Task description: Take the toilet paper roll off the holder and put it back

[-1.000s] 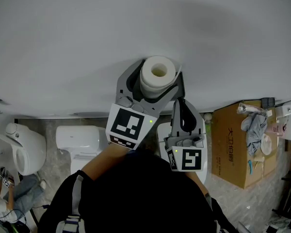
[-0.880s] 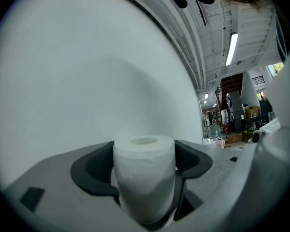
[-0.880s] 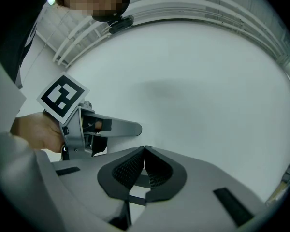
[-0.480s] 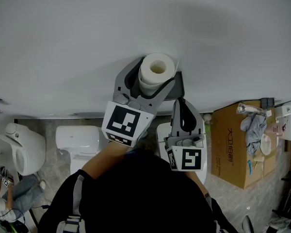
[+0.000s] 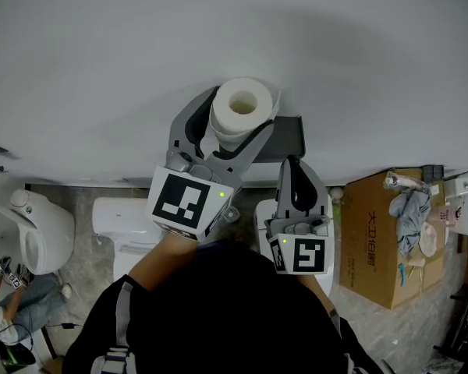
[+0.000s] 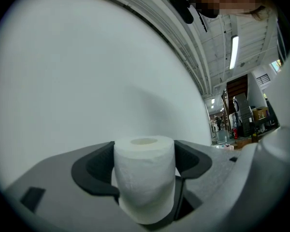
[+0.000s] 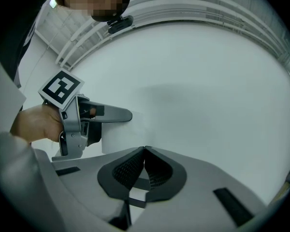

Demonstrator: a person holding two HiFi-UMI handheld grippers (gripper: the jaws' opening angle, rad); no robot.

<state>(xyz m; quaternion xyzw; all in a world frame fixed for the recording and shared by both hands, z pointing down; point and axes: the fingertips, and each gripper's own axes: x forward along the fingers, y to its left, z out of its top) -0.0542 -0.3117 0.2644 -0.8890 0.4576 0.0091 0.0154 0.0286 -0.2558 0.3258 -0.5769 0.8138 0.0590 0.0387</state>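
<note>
Toilet paper roll (image 5: 242, 104) is held upright, its hollow core facing up, in front of the plain white wall (image 5: 101, 61) and just beside the left end of the dark grey holder (image 5: 291, 137) fixed to that wall; whether roll and holder touch cannot be told. On the floor at the wall's foot, by the right edge of the head view, a brown cardboard box (image 5: 374, 240) is seen with a grey cloth (image 5: 409, 205) lying on its top. Dark characters are printed down the box's side, too small to be read. A white toilet (image 5: 129, 224) stands on the floor below the wall, and a second white fixture (image 5: 39, 236) is seen by the left edge. The left gripper (image 5: 235, 127) is pointed at the wall; its jaws have just been closing and are pressed wide apart against both sides of the roll, as its own view shows (image 6: 145, 163). Its marker cube (image 5: 189, 202) carries a black-and-white square pattern. The right gripper (image 5: 291, 164) is held lower and to the right, its jaws brought together on nothing (image 7: 144, 150); a similar pattern is borne by its cube (image 5: 306, 255).
</note>
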